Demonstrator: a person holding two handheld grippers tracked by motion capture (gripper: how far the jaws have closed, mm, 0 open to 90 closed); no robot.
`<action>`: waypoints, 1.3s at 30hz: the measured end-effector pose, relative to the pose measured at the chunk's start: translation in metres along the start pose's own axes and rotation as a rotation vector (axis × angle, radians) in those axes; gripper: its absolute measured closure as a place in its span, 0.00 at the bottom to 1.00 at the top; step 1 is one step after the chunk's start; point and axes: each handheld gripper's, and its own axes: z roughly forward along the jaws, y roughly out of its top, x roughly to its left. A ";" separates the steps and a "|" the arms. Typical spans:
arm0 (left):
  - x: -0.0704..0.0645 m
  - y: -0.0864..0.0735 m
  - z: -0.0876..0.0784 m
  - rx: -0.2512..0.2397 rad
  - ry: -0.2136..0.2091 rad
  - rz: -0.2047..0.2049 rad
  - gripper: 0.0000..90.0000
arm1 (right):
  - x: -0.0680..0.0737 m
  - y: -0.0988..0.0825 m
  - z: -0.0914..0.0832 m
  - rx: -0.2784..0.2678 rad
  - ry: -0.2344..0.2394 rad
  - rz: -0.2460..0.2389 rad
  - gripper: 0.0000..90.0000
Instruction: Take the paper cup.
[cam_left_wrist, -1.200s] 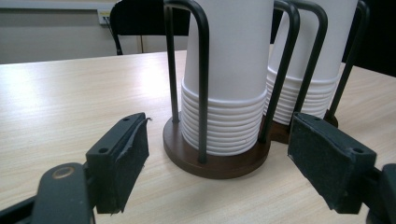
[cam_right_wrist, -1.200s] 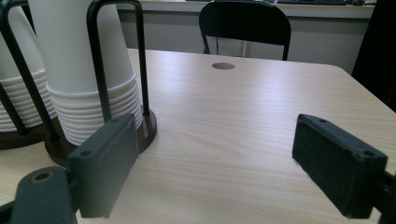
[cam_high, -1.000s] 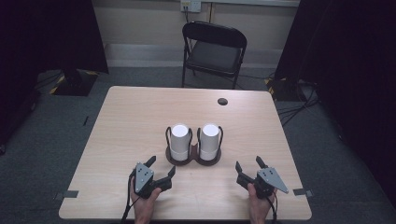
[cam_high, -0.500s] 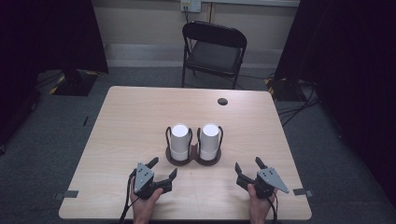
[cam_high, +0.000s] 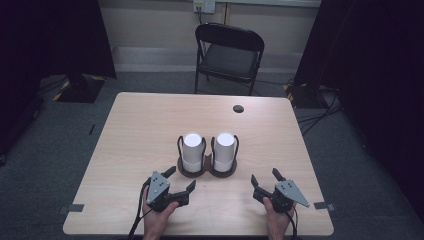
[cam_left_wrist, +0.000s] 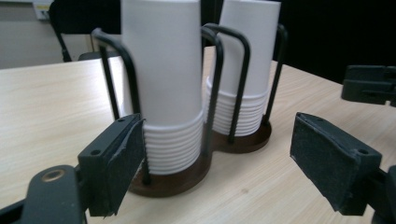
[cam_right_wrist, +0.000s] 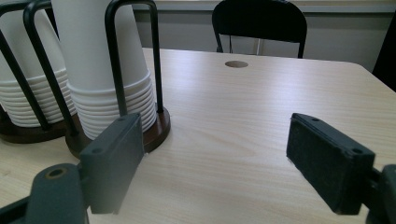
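Standing at the centre of the high view, two cup stacks (cam_high: 193, 152) (cam_high: 225, 152) sit side by side in a dark wire holder (cam_high: 207, 171) on the bench (cam_high: 140, 130). Lower left of them, the left gripper (cam_high: 181, 181) has its jaws apart, empty, having just closed slightly. Lower right, the right gripper (cam_high: 266, 179) rests with jaws apart, empty. A chair (cam_high: 229, 55) stands beyond the bench.

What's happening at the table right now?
A person holds a gripper in each hand near the table's front edge. Both the left gripper and the right gripper are open and empty. Between them, two stacks of white paper cups stand upside down in a double holder with black wire loops. The left gripper points at the nearer stack without touching it.
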 end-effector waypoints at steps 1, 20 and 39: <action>-0.001 0.002 0.001 0.005 -0.002 0.013 0.20 | 0.000 0.000 0.000 0.000 0.001 0.000 0.20; -0.013 0.031 0.020 -0.002 -0.156 0.057 0.19 | 0.000 0.000 0.000 0.002 -0.007 0.003 0.21; -0.020 0.054 0.039 -0.018 -0.188 0.066 0.21 | 0.000 0.000 0.000 -0.001 -0.015 0.005 0.20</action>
